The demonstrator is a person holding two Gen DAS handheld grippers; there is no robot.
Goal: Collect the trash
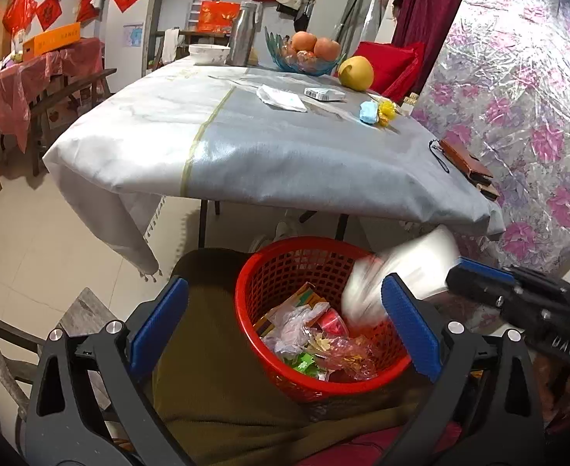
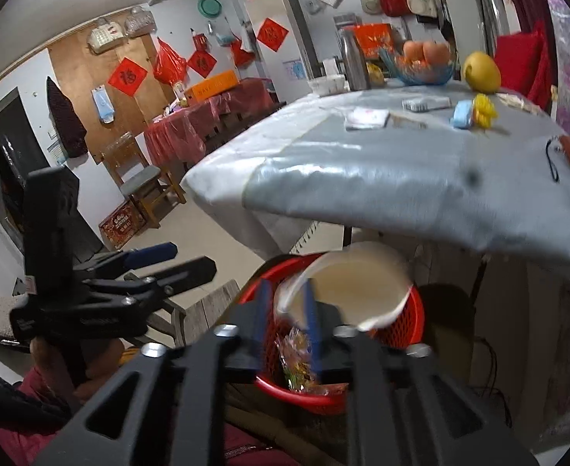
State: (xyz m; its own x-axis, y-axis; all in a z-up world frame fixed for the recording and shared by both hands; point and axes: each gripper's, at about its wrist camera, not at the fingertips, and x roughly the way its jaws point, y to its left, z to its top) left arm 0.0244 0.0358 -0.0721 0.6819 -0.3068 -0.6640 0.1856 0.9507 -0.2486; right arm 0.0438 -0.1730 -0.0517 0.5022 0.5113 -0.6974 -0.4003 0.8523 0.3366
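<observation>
A red mesh basket holding wrappers and plastic bags sits on the person's lap, below the table's near edge; it also shows in the right wrist view. My left gripper is open and empty, its blue pads either side of the basket's left half. My right gripper is shut on the rim of a white paper cup, held tilted over the basket; the cup shows blurred in the left wrist view. More trash lies on the table: a white wrapper, a flat pack, blue and yellow crumpled paper.
The table has a grey-white cloth, with a fruit bowl, a yellow fruit, a steel flask, a white bowl and a brown wallet. A flowered mattress stands at the right. A wooden stool is at the left.
</observation>
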